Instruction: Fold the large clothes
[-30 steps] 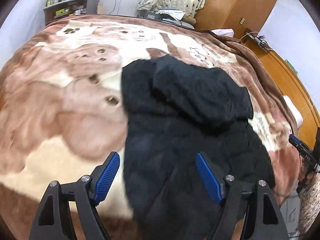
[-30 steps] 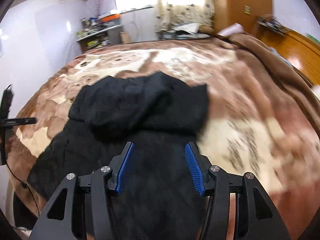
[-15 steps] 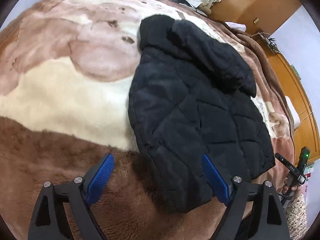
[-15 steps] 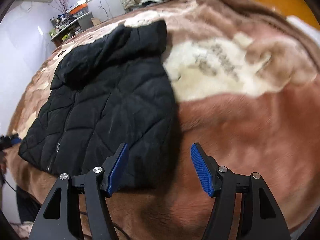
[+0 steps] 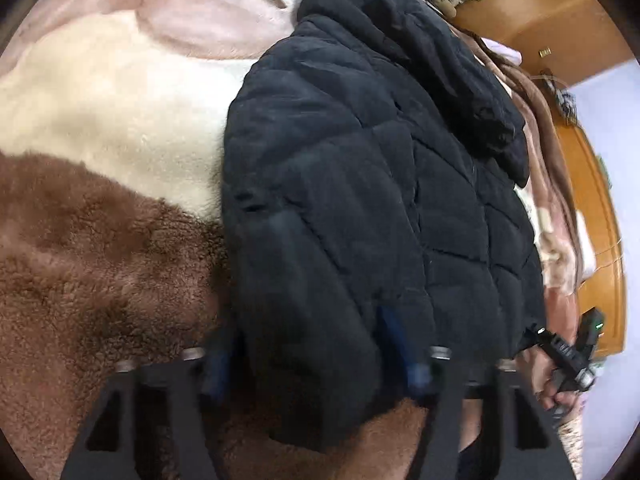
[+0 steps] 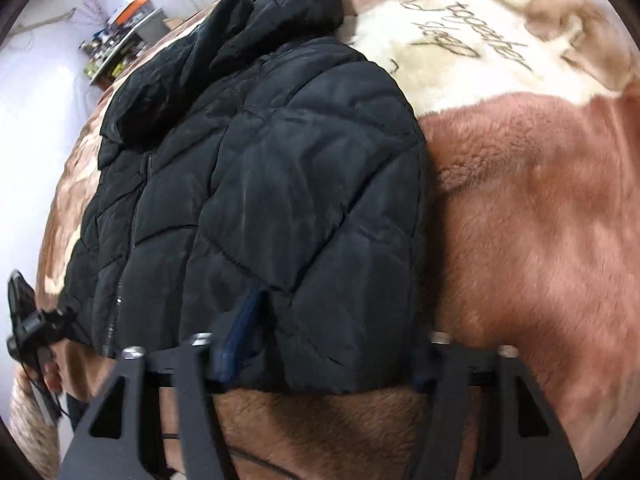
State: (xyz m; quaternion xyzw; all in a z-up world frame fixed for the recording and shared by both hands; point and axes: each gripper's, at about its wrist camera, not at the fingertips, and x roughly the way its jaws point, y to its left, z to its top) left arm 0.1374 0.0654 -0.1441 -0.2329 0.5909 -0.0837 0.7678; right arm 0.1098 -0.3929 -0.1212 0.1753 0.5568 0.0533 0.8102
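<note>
Covering most of both views, a black quilted jacket (image 5: 360,184) lies on a plush brown, cream and pink blanket (image 5: 88,240) spread over a bed, its hood bunched at the far end and its hem toward the cameras. Padding hides much of each tool: on the left tool (image 5: 316,344) the blue fingers (image 5: 390,326) sit spread at either side of the jacket's near left corner, partly sunk into the fabric and blurred, so it is wide apart rather than pinching. On the right tool (image 6: 328,344) one blue finger presses into a crease of the near right corner while the other is almost wholly tucked behind the jacket's edge; it too stands spread around the cloth. A zip (image 6: 116,312) runs down the front, with diamond stitching across the panels. Dark script is woven into the cream patch of blanket (image 6: 460,36) in the right view, but it is too distorted to read. Each view's edge catches the other hand, cut off by the rim.
</note>
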